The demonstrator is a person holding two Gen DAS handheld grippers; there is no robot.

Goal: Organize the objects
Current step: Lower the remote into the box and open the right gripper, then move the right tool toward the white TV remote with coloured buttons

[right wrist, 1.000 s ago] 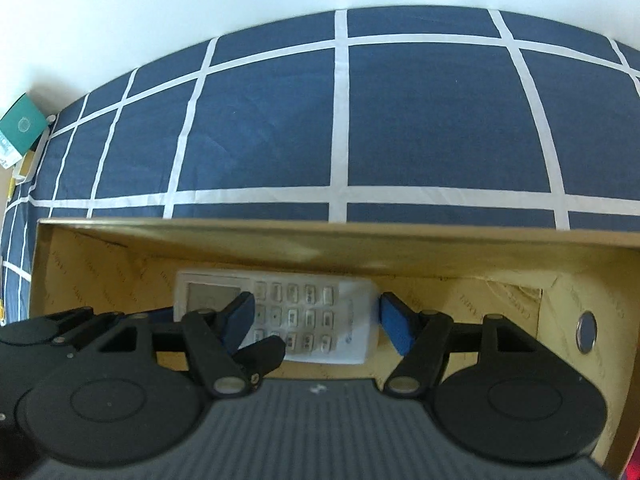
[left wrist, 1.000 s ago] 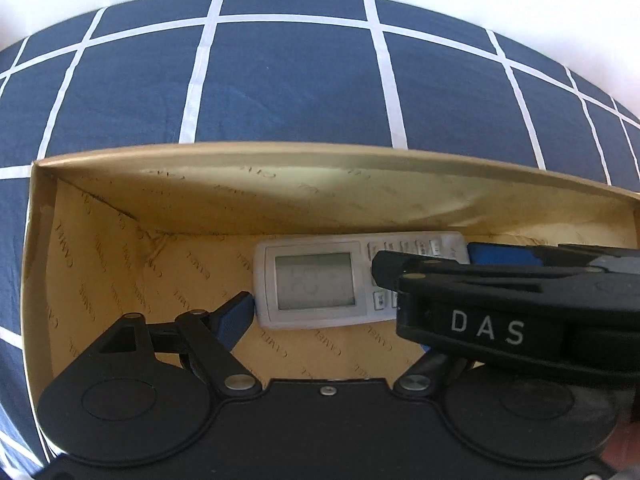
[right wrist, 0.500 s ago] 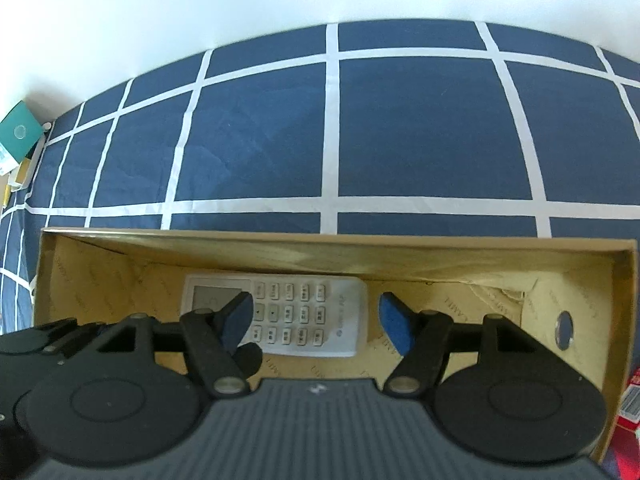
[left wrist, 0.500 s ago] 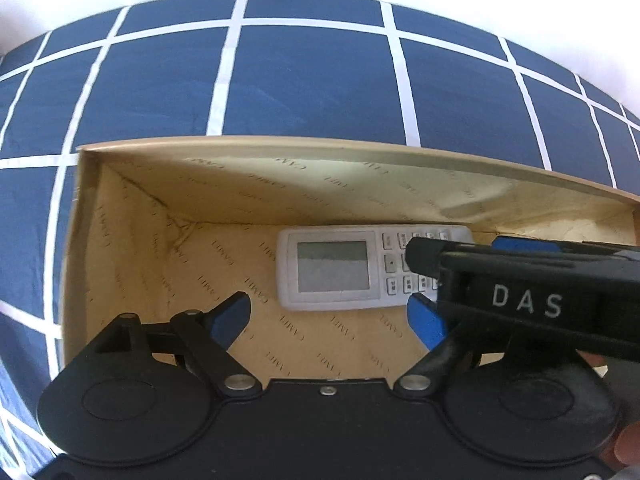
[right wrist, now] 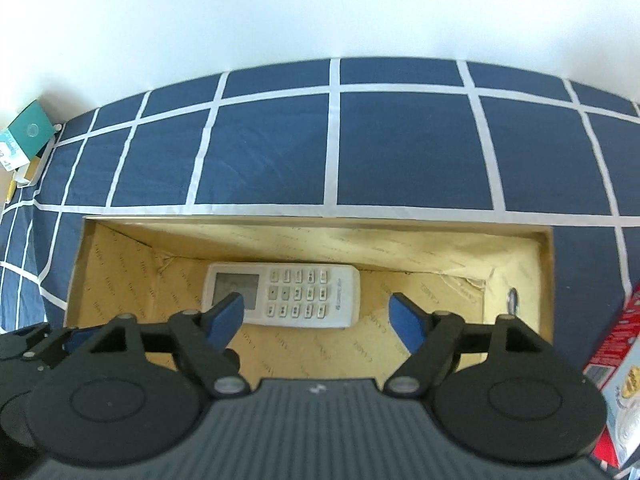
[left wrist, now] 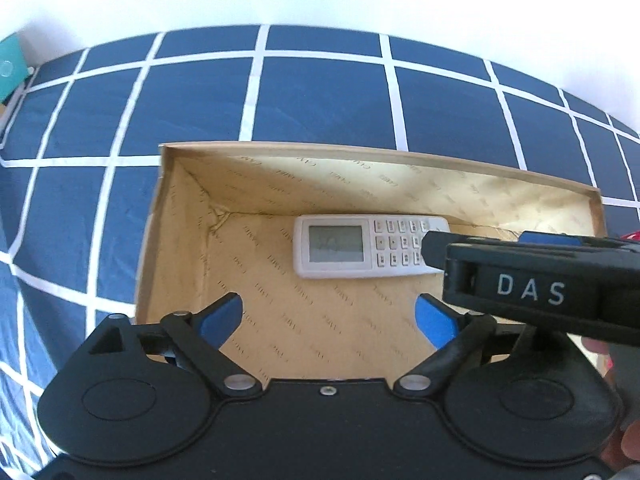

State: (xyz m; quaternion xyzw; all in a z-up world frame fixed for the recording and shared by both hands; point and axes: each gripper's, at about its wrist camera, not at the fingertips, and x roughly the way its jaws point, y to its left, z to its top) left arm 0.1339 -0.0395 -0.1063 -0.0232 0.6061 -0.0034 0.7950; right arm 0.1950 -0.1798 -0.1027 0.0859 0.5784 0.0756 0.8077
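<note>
A white remote control (left wrist: 336, 248) with a grey screen and keypad lies flat on the floor of an open cardboard box (left wrist: 360, 176), near its far wall. My left gripper (left wrist: 328, 318) hangs above the box floor, nearer than the remote; its jaws are opening with nothing between them. The black body of the right gripper (left wrist: 532, 288), marked DAS, covers the remote's right end. In the right wrist view the remote (right wrist: 280, 294) lies in the box (right wrist: 320, 240) beyond my right gripper (right wrist: 316, 318), whose jaws are opening and hold nothing. Its left fingertip (right wrist: 228, 316) overlaps the screen.
The box sits on a navy bedsheet (right wrist: 400, 152) with a white grid, against a white wall. A red and blue carton (right wrist: 620, 380) stands just right of the box. A teal package (right wrist: 30, 132) lies at the far left. A round hole (right wrist: 512, 300) marks the box's right wall.
Both grippers let go of the remote, spread their jaws and rose away from it. The remote stays on the box floor and more of the box and sheet shows.
</note>
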